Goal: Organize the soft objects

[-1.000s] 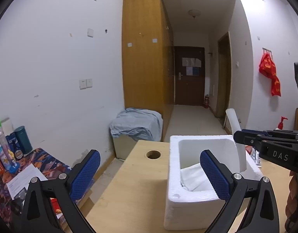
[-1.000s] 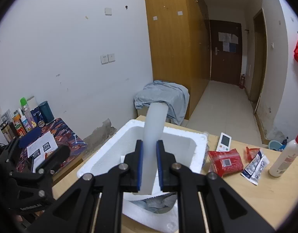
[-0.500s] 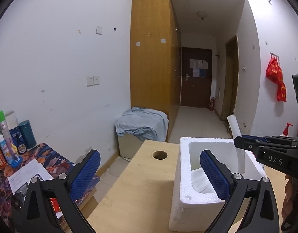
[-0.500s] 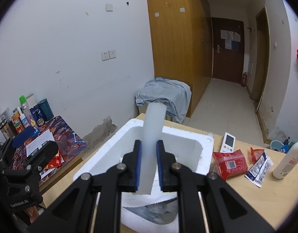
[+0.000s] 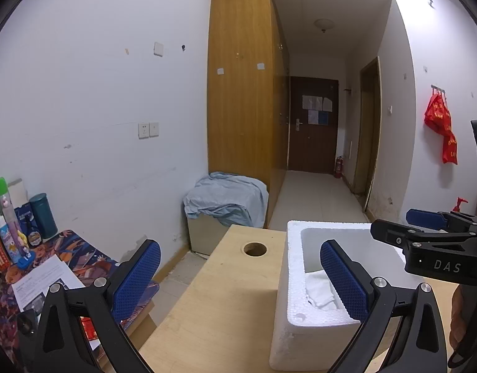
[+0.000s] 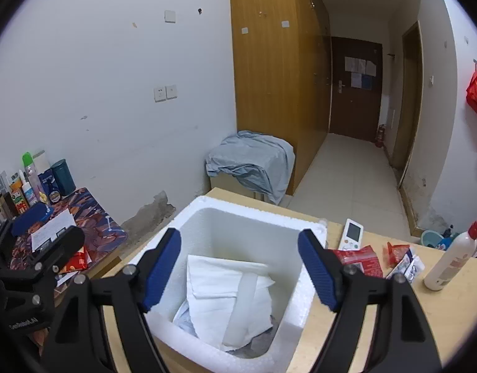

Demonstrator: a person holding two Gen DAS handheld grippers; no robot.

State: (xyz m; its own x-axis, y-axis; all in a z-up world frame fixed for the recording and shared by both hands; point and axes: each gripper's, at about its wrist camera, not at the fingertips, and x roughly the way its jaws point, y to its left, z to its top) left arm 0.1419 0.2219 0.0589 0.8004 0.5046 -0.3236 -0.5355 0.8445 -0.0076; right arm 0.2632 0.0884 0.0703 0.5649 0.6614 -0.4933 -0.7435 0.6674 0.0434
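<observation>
A white foam box [image 6: 310, 236] stands on the wooden table [image 5: 226, 298]. Inside it lie folded white cloths [image 6: 216, 283] and a pale translucent foam strip [image 6: 241, 307] resting on top of them. My right gripper [image 6: 238, 267] is open and empty just above the box's opening. My left gripper [image 5: 238, 279] is open and empty, low over the table to the left of the box [image 5: 294, 279]. In the left wrist view the right gripper [image 5: 424, 227] hangs over the box's far right side.
A remote [image 6: 352, 233], red snack packets [image 6: 359, 256], small sachets [image 6: 409, 264] and a white pump bottle [image 6: 449, 261] lie right of the box. A round cable hole [image 5: 255, 249] is in the table. A cluttered side table [image 5: 27, 267] stands left.
My right gripper opened and let go of the foam strip, which now lies in the box on the cloths. The left gripper drifted slightly left, still open.
</observation>
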